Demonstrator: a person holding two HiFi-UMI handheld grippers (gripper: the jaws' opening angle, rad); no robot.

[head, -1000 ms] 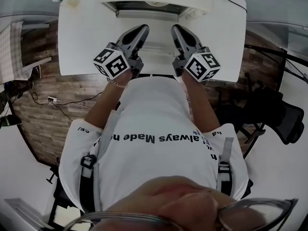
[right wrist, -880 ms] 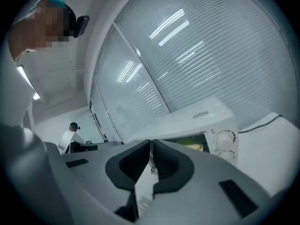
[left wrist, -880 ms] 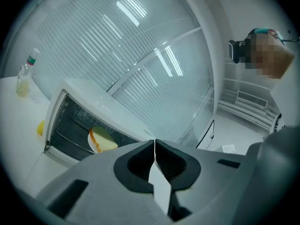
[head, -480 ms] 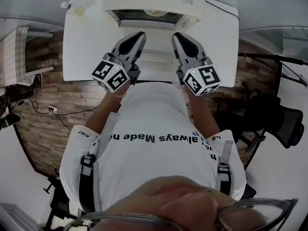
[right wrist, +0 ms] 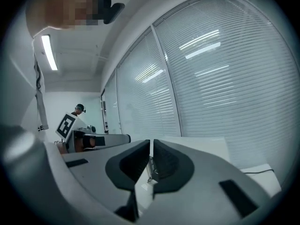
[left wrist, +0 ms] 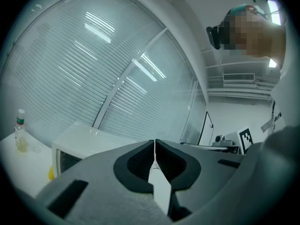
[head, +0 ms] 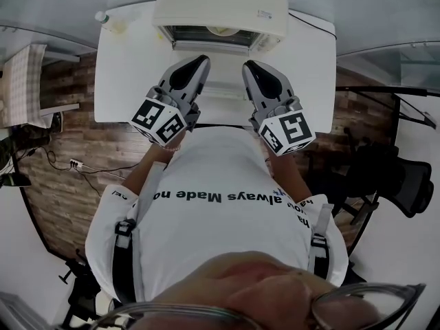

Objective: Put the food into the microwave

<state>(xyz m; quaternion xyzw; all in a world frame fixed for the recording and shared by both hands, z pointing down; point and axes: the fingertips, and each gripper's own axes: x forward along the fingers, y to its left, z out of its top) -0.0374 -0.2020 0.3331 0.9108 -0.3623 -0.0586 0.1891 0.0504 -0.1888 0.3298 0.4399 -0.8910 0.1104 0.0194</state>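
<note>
Head view, top centre: microwave (head: pixel 220 5), contents unclear; my left gripper (head: pixel 198 63) and right gripper (head: pixel 250 69) below, both clenched empty.

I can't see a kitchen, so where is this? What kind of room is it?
Probably an office or lab, not a home kitchen: the microwave sits on a plain white table, window blinds cover the wall, and an office chair stands nearby.

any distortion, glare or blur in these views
Head view: heavy fisheye bows the white table, and the glasses at the bottom are blurred. Left gripper view: black circular vignette, ceiling lights glare on the blinds. Right gripper view: same vignette and reflections.
</note>
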